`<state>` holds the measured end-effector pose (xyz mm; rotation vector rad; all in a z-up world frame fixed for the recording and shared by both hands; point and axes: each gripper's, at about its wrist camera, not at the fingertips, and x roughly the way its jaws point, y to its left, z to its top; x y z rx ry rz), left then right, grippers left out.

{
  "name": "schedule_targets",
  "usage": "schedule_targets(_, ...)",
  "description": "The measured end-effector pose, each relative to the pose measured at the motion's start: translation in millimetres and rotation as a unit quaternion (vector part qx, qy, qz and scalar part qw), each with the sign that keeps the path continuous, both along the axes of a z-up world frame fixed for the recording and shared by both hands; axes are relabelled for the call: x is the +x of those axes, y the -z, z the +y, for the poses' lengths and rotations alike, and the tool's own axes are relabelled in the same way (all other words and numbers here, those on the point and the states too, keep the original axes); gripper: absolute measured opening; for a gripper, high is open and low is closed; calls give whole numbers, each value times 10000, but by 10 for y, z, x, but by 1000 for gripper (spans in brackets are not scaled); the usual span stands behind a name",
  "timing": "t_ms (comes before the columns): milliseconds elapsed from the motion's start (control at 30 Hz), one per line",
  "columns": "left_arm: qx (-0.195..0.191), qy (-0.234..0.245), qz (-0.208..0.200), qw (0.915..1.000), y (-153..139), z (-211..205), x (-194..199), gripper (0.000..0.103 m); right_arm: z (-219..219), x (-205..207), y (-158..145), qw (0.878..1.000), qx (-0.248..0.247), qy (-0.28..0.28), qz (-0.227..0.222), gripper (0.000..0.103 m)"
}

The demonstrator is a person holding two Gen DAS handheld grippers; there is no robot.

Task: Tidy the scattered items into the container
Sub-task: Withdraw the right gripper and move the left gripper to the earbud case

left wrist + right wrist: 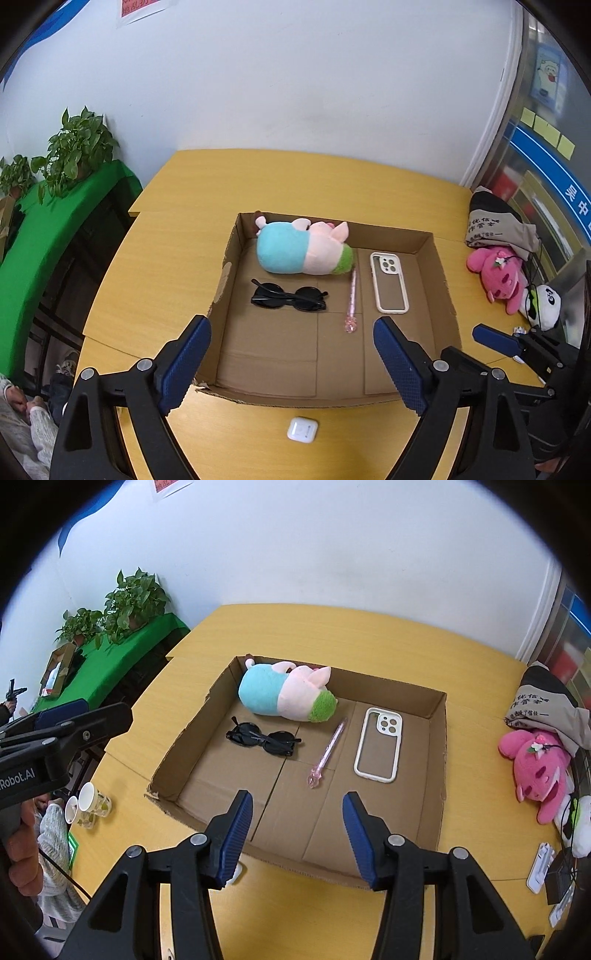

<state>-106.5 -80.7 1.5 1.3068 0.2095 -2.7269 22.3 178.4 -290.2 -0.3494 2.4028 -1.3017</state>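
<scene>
An open cardboard box [439, 258] lies on the yellow table. Inside it are a blue-and-pink plush toy [295, 251], black sunglasses [288, 297], a pink pen [351, 299] and a white phone case [389, 282]. A white earbud case [303, 429] rests on the table just in front of the box's near wall. My left gripper [291, 326] hovers over the near-left part of the box, wide open, holding nothing. My right gripper [298, 799] hangs above the box's near wall [439, 760], open and empty. Its left finger partly hides the earbud case [237, 873].
A pink plush [495, 277], a panda plush [546, 306] and a grey bag [495, 225] crowd the table's right edge. Two paper cups [86, 801] sit at the left edge. Potted plants [77, 147] stand on a green-covered shelf at the left.
</scene>
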Motion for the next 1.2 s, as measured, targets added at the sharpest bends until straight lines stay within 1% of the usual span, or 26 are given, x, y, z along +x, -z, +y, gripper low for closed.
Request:
schedule_targets(267, 28, -78, 44, 10000, -12, 57, 126, 92, 117, 96, -46, 10000, 54, -33, 37, 50)
schedule_targets(400, 65, -122, 39, 9999, 17, 60, 187, 92, 148, 109, -75, 10000, -12, 44, 61, 50)
schedule_targets(500, 52, -131, -3, 9999, 60, 57, 225, 92, 162, 94, -86, 9999, -52, 127, 86, 50)
schedule_targets(600, 62, -79, -140, 9999, 185, 45, 282, 93, 181, 41, -103, 9995, -76, 317, 31, 50)
schedule_targets(667, 160, 3, -363, 9992, 360, 30, 335, 93, 188, -67, -162, 9976, -201, 657, -112, 50)
schedule_targets(767, 329, 131, -697, 9969, 681, 16, 445, 93, 276, -310, -285, 9921, -472, 1163, -78, 50)
schedule_targets(933, 632, 413, -1222, 9896, 1326, 80, 579, 93, 522, -737, -528, 9744, -915, 2053, 78, 50)
schedule_targets(1033, 750, 492, -1600, 9830, 1728, 130, 556, 93, 663, -875, -617, 9675, -1094, 2257, 326, 50)
schedule_targets(1133, 955, 486, -1898, 9760, 2113, 143, 482, 92, 705, -939, -657, 9634, -1219, 2350, 428, 50)
schedule_targets(1167, 1045, 451, -1990, 9734, 2240, 141, 454, 91, 718, -956, -662, 9623, -1250, 2370, 462, 50)
schedule_targets(1200, 1139, 428, -2060, 9709, 2349, 139, 434, 84, 719, -969, -656, 9612, -1274, 2392, 514, 50)
